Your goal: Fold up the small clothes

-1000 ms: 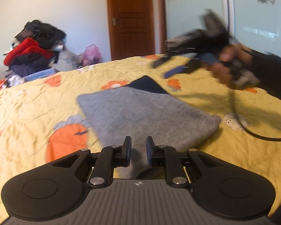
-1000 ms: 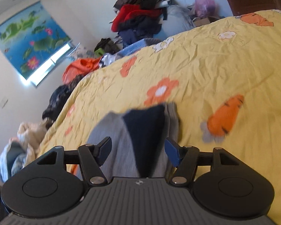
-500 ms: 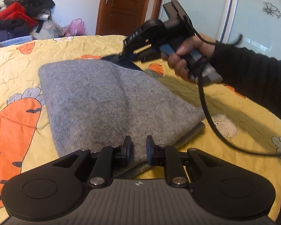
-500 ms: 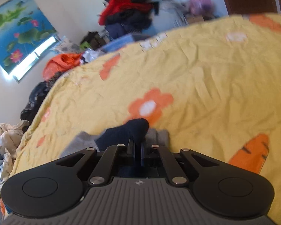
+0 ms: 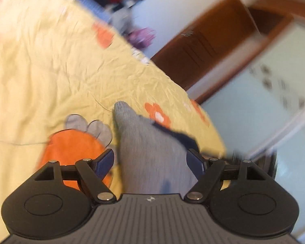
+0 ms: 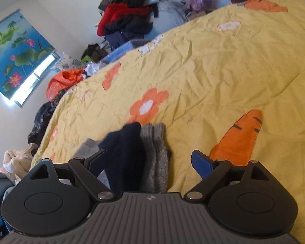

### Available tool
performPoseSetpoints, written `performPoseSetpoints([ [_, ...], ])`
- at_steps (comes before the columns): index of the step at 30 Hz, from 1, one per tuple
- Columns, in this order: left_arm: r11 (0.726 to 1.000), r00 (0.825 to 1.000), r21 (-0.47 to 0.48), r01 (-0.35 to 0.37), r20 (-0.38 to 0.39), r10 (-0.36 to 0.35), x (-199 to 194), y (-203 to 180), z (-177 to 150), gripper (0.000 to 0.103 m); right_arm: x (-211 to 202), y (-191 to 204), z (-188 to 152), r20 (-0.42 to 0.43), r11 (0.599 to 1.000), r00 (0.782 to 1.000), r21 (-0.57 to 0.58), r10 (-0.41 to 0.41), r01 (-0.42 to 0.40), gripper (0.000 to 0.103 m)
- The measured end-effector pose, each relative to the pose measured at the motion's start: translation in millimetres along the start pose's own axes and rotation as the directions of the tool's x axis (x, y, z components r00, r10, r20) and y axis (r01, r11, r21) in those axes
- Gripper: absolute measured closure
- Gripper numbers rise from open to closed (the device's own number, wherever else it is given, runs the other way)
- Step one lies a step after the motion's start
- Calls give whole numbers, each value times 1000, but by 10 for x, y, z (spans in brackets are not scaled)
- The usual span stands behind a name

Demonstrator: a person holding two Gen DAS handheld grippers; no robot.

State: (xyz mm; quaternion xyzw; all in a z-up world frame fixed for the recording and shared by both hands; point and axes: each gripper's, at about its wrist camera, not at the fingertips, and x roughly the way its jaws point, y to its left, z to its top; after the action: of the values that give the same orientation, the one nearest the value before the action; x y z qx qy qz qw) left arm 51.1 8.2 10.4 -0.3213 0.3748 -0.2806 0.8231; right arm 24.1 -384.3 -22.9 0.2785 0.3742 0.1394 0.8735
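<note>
A folded grey knitted garment (image 5: 146,142) with a dark navy part (image 5: 181,136) lies on the yellow quilt (image 5: 50,71). In the blurred, tilted left wrist view, my left gripper (image 5: 150,158) hangs over its near end. Its jaws are opening, the cloth lies between them, and the pads are clear of it. In the right wrist view the same garment shows as a navy fold (image 6: 124,152) beside grey ribbed layers (image 6: 154,152). My right gripper (image 6: 149,158) is over it with its jaws opening. The cloth lies between them, untouched by the blue pads (image 6: 201,164).
The quilt (image 6: 213,71) carries orange carrot and flower prints. A heap of clothes (image 6: 128,18) is piled by the far wall, and more garments (image 6: 65,79) lie along the bed's edge under a window blind (image 6: 14,50). A wooden door (image 5: 209,46) and a glass wardrobe (image 5: 264,101) stand beyond.
Both grippers were shut on the garment half a second ago and now stand wide apart. The left view has rolled and swung sideways, and the right hand is gone from it.
</note>
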Motion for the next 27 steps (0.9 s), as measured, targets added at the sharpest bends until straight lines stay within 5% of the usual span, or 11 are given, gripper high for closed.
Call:
performPoseSetpoints([
  [2,995,997,-96,34,-61,-40,278,71,113,25,152,41,-5,-41,1000,999,-9,-3,2,13],
  [6,984,990,-177,-37,-140,12,635,129,120,30,268,160,-80,-39,997,999,-81,11,-14,10],
  [8,987,988,-144,-78,-146,57,700,122,83,59,279,200,-118,-41,995,999,-95,22,-26,22],
  [10,992,989,-88,-95,-126,83,715,78,69,67,319,167,-161,-80,997,995,-40,58,-61,64],
  [11,994,989,-50,-101,-115,94,708,33,61,71,317,143,-190,-77,996,994,-5,83,-84,66],
  [15,994,991,41,-101,-84,104,523,-48,111,76,248,186,-233,-41,990,992,83,120,-117,70],
  [19,992,991,59,-115,-68,119,301,4,329,76,262,433,-203,-8,962,972,143,237,-233,70],
  [27,961,963,65,-268,0,269,-21,394,1062,74,998,987,-23,-13,924,942,195,336,-328,70],
])
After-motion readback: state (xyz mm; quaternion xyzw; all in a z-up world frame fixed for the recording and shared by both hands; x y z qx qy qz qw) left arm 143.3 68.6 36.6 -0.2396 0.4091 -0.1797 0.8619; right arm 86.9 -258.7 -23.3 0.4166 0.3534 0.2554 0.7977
